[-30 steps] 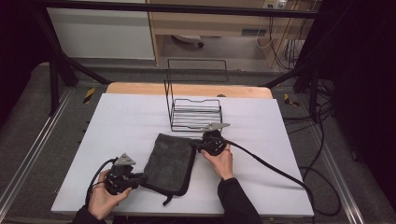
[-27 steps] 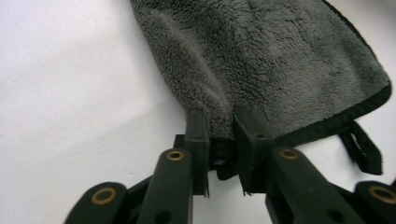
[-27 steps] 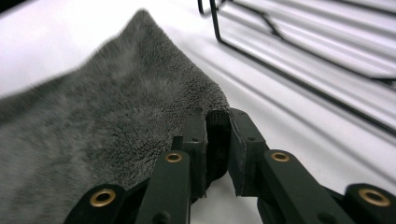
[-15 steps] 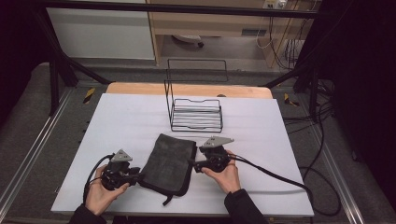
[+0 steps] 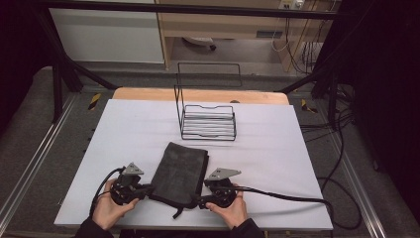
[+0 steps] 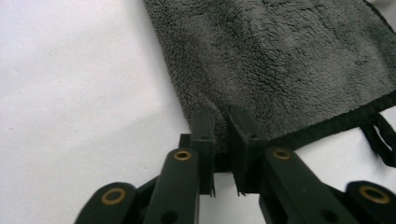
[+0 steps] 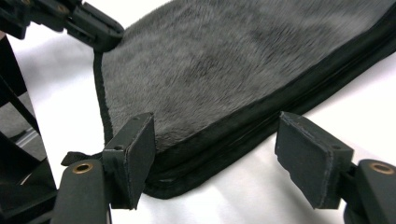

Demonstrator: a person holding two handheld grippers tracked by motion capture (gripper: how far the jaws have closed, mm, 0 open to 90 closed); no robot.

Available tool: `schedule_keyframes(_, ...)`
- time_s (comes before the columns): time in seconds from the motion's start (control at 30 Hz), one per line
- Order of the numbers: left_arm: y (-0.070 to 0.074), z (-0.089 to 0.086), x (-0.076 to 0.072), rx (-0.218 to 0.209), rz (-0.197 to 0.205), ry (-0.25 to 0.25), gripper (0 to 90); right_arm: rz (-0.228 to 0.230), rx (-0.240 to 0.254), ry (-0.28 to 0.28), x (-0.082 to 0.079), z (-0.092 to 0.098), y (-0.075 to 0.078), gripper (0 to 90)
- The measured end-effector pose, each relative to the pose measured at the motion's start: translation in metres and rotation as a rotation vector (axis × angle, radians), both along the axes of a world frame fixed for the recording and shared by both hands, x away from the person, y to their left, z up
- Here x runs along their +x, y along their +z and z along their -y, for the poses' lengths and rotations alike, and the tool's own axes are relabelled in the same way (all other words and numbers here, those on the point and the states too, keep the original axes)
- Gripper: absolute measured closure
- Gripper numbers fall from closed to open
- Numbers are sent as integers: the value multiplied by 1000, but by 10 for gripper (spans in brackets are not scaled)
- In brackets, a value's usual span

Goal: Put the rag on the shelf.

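A folded dark grey towel [image 5: 179, 172] lies on the white table [image 5: 277, 163], its short edge towards me. My left gripper [image 5: 147, 189] is at the towel's near left corner. In the left gripper view its jaws [image 6: 223, 140] are shut on the hem of the towel [image 6: 280, 60]. My right gripper [image 5: 199, 202] is at the near right corner. In the right gripper view it [image 7: 219, 158] stands open, and the thick folded edge of the towel [image 7: 210, 70] lies between its pads [image 7: 308, 158]. The left gripper [image 7: 93, 28] appears there too, at the far corner.
A black wire basket [image 5: 208, 121] with a tall back stands behind the towel, near the table's far edge. A small hang loop [image 6: 380, 140] trails from the towel's near hem. Cables run off to the right from the right gripper.
My right gripper has come back from beside the basket to the towel's near right corner. The left gripper has slid right and now grips the near left corner.
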State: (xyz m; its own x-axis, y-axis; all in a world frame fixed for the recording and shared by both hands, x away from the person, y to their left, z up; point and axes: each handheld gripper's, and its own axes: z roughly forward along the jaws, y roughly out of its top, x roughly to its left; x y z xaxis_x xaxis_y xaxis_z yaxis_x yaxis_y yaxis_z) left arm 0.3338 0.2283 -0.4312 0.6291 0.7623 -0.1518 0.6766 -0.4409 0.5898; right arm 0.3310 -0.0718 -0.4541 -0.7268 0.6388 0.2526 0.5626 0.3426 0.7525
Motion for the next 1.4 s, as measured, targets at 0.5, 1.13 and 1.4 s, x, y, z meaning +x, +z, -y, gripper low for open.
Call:
schedule_keyframes(0.5, 0, 0, 0, -19, -6, 16, 856, -43, -1, -62, -10, -11, -6, 745)
schedule_keyframes(1.13, 8, 7, -17, -172, -69, 30, 866, -39, -61, 8, 9, 11, 11, 843)
schedule_keyframes(1.4, 2, 16, -26, -78, 15, 21, 837, -25, -65, 55, 9, 17, 12, 773)
